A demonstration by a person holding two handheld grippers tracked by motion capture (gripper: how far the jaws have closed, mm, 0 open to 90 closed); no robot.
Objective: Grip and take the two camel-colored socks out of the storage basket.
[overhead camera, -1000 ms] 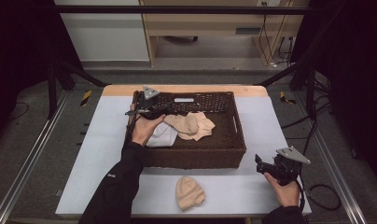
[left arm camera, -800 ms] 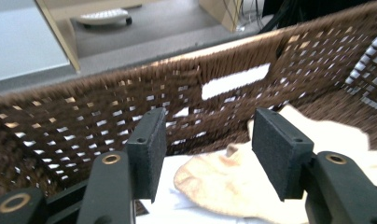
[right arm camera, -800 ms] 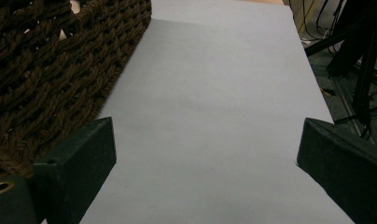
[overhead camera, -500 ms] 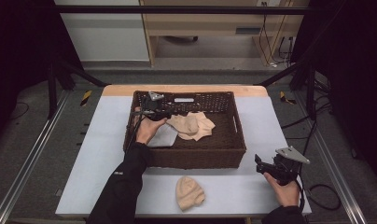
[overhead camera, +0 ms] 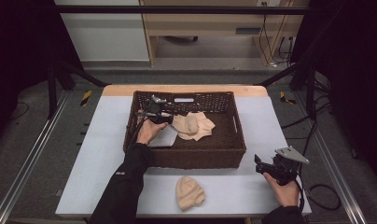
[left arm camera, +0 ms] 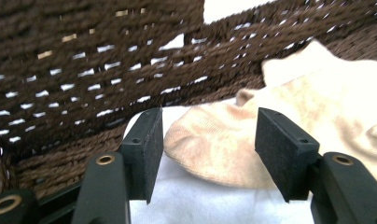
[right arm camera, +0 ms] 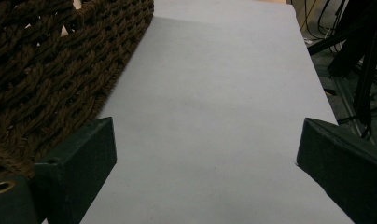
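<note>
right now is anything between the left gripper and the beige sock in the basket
Nothing visible. The left gripper is open inside the basket, with the sock's toe lying between its pads on a white cloth, not yet pinched.

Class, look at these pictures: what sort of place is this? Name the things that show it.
Probably a lab or recording workshop: a table boxed in by a dark metal frame, loose cables on the floor, and a hand-held left gripper.

No legible text, brand, number or sign in any view. A small white tag [overhead camera: 184, 99] sits on the far wall of the basket [overhead camera: 233, 154]; any print on it is too small to read. A tiny pale mark on the left sleeve [overhead camera: 120, 173] is unreadable.
</note>
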